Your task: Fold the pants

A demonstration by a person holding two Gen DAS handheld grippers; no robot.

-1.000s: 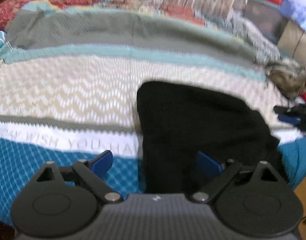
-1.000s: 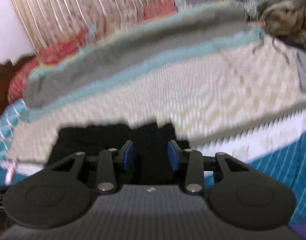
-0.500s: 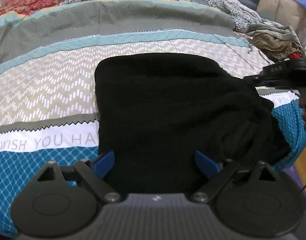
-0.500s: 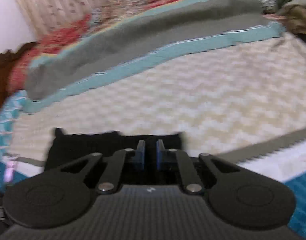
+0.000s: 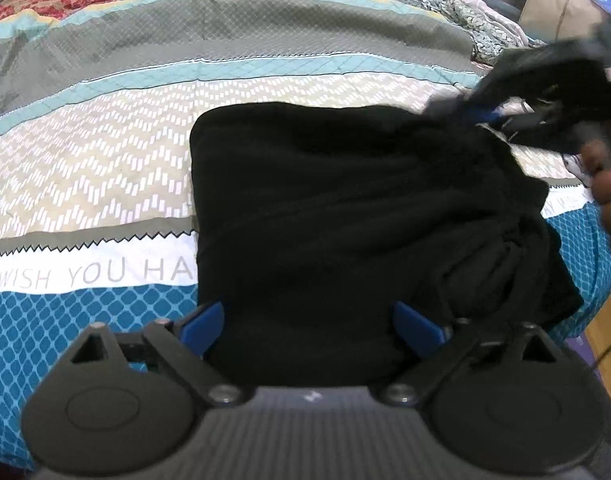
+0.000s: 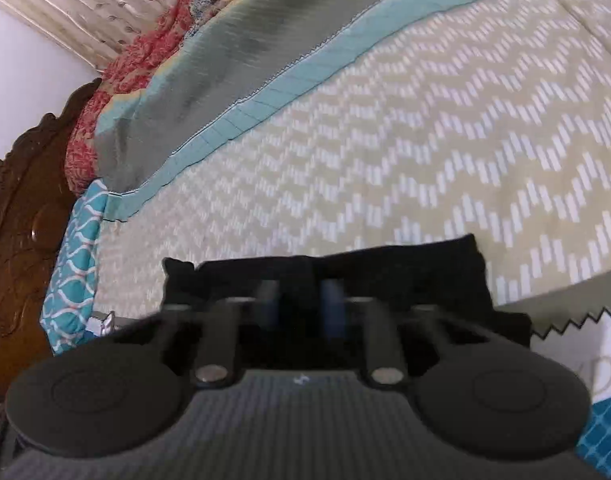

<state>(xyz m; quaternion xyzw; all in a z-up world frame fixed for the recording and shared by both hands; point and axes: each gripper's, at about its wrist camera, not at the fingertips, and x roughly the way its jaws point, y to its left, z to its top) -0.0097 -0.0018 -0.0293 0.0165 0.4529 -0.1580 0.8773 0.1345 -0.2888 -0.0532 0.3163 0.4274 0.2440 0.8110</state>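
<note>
The black pants (image 5: 325,216) are laid on the bed (image 5: 105,168), partly folded into a block near its front edge, over the blue band of the bedspread and the lettered stripe, with a bunched part trailing toward the right edge. The left tool (image 5: 311,324) is held low over the near end of the block with its blue pads wide apart, one on each side of the cloth and not pressing it, presumably so that this end can be pinned or taken while the other side is moved. The right tool (image 5: 479,114) is drawn nearly together on a pinch of black cloth at the far right part of the pants, probably to lift that loose side across for the next fold. The left wrist view shows the whole garment, the raised pinch and a hand (image 5: 609,200) behind it; the right wrist view, blurred at the pads, shows only a flat black edge (image 6: 325,264) against the chevron stripe and a carved wooden headboard (image 6: 21,240) at the bed's end.
</note>
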